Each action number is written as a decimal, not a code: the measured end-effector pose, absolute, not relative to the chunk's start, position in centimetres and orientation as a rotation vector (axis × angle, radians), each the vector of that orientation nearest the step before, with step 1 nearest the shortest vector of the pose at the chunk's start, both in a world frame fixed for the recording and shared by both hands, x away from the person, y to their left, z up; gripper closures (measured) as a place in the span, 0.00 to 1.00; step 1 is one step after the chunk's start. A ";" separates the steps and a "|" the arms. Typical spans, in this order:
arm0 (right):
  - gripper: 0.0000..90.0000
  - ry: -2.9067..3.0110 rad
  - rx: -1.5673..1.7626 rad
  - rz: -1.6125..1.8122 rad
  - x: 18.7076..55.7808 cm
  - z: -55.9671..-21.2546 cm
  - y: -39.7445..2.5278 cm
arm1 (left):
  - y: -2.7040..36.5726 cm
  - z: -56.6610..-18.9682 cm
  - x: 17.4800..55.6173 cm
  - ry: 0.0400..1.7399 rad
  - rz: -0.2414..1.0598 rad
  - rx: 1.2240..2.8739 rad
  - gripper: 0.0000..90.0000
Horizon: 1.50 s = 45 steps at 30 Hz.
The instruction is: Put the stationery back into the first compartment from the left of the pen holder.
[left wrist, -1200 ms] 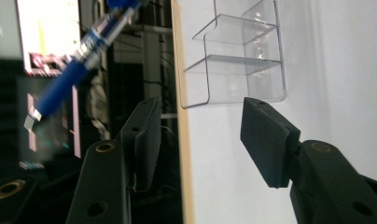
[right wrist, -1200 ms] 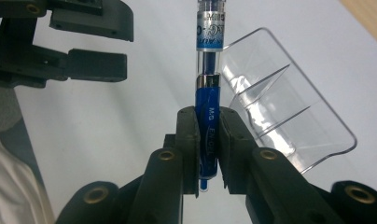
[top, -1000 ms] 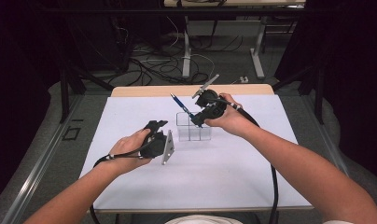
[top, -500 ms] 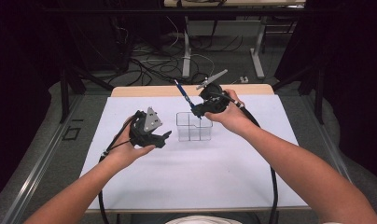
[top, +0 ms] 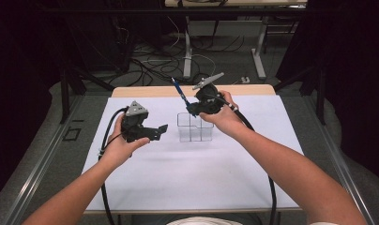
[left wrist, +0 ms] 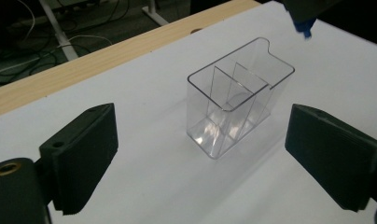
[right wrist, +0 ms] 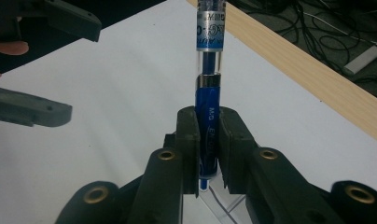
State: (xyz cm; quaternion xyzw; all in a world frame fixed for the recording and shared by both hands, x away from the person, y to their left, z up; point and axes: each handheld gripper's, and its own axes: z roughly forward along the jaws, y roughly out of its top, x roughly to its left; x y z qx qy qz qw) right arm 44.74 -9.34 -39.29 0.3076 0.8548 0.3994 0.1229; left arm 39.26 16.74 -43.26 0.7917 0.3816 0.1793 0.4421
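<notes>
A blue pen [right wrist: 209, 93] stands clamped between the jaws of the right gripper [top: 193, 108], its lower barrel pinched and its clear upper part with printed lettering rising past them. In the high view the pen [top: 178, 87] slants up and away toward the far edge of the white table [top: 192, 183], held in the air just above a clear plastic organizer [top: 194, 126]. The organizer sits upright on the surface, nearer the far edge than the near one, roughly midway between the side edges — thin walls split it into compartments [left wrist: 233, 98]. The left gripper [top: 152, 132] hovers to the organizer's left, apart from it, jaws spread wide and holding nothing — its own view frames the organizer between them. A wooden strip [top: 145, 91] runs along the far edge.
</notes>
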 end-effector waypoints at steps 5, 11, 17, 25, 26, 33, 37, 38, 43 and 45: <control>0.89 2.451 0.906 1.191 45.0 -40.0 -9.0 | 17.6 -43.4 39.7 1.006 0.412 1.897 0.05; 0.89 2.430 0.891 1.205 45.1 -40.9 -8.9 | 18.3 -44.1 40.1 1.073 0.344 1.846 0.01; 0.89 2.411 0.916 1.222 45.4 -42.2 -8.8 | 18.7 -44.4 40.0 1.078 0.352 1.841 0.01; 0.89 2.408 0.951 1.241 46.1 -43.7 -8.1 | 18.8 -44.1 39.9 1.072 0.369 1.837 0.01; 0.89 2.414 0.949 1.240 46.2 -43.9 -8.0 | 18.9 -44.1 39.9 1.070 0.370 1.835 0.01; 0.89 2.411 0.974 1.254 46.9 -44.9 -7.4 | 19.4 -44.3 39.9 1.089 0.378 1.834 0.01; 0.89 2.413 0.994 1.257 47.2 -45.6 -7.2 | 19.6 -44.2 39.9 1.097 0.381 1.840 0.01; 0.89 2.420 1.004 1.252 47.2 -45.7 -7.1 | 19.7 -44.1 39.9 1.102 0.376 1.838 0.01; 0.89 2.435 1.023 1.252 47.3 -46.2 -6.8 | 19.8 -44.0 39.8 1.100 0.370 1.839 0.01; 0.89 2.444 1.046 1.246 47.2 -46.4 -6.6 | 19.9 -44.1 39.9 1.097 0.373 1.836 0.01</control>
